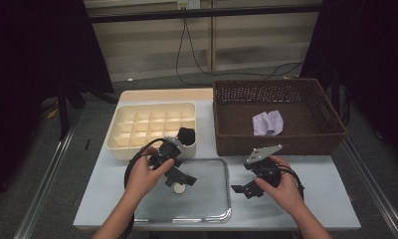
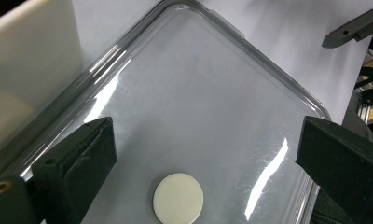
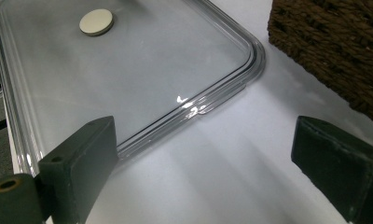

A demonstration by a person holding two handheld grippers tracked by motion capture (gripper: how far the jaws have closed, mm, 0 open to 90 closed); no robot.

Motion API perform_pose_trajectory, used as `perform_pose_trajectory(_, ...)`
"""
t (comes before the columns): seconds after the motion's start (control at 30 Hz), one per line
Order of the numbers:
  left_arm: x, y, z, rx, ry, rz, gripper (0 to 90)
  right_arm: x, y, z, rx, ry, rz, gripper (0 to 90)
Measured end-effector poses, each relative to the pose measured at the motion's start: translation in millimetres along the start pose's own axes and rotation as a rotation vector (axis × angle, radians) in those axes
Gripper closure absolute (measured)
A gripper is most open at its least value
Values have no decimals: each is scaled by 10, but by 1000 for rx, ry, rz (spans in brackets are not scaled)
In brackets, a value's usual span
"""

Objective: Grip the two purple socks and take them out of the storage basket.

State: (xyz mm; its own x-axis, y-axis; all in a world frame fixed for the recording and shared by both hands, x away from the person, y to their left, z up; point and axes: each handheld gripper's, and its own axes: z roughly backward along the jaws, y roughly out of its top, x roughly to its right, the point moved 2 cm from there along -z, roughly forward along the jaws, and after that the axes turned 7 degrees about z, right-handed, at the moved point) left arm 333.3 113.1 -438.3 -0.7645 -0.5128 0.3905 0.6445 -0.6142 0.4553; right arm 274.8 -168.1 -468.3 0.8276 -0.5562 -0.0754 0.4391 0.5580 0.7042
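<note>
I am hovering the left gripper point(image 2: 201, 154) over the clear tray point(image 2: 250, 46), fingers point(image 2: 77, 158) spread wide and empty — the small cream disc point(image 2: 178, 197) is lying flat between them. It is looking thin, stiff, light and likely slippery on that glossy floor, so I am planning to pinch across its edges. The right gripper point(image 3: 203, 163) is also gaping open beside the tray corner, with the wicker basket point(image 3: 334, 42) just beyond.

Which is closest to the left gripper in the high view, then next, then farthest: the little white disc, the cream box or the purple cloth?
From the left gripper:
1. White disc, right under it on the clear tray.
2. Cream box, just behind.
3. Purple cloth, far right, in the basket.
</note>
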Motion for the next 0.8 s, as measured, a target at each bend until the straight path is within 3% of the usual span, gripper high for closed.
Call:
perform_pose_trajectory(0.13, 14, 3, 4, 21, -4, -9, 45, 2, 21, -7, -9, 7, 8, 69)
perform_pose_trajectory(0.17, 1, 3, 11, 3, -3, -33, 45, 2, 27, -6, -9, 13, 7, 69)
perform_pose_trajectory(0.2, 17, 0, -4, 21, -6, -9, 46, 7, 35, -3, -13, 8, 11, 70)
perform_pose_trajectory(0.27, 14, -4, -14, 19, -3, -8, 45, 16, 46, 8, -17, 10, 9, 70)
perform_pose_trajectory(0.3, -2, -3, -10, 4, -2, -29, 45, 22, 54, 17, -13, 13, 6, 70)
perform_pose_trajectory(0.47, -15, -8, -21, 8, -3, -25, 45, 71, 97, 83, -8, 25, -5, 70)
perform_pose_trajectory(0.7, -5, -13, -35, 15, -15, -17, 44, 112, 158, 171, -22, 7, 16, 70)
perform_pose_trajectory(0.8, -12, -15, -19, 14, -8, -19, 43, 126, 203, 219, -18, 38, 2, 70)
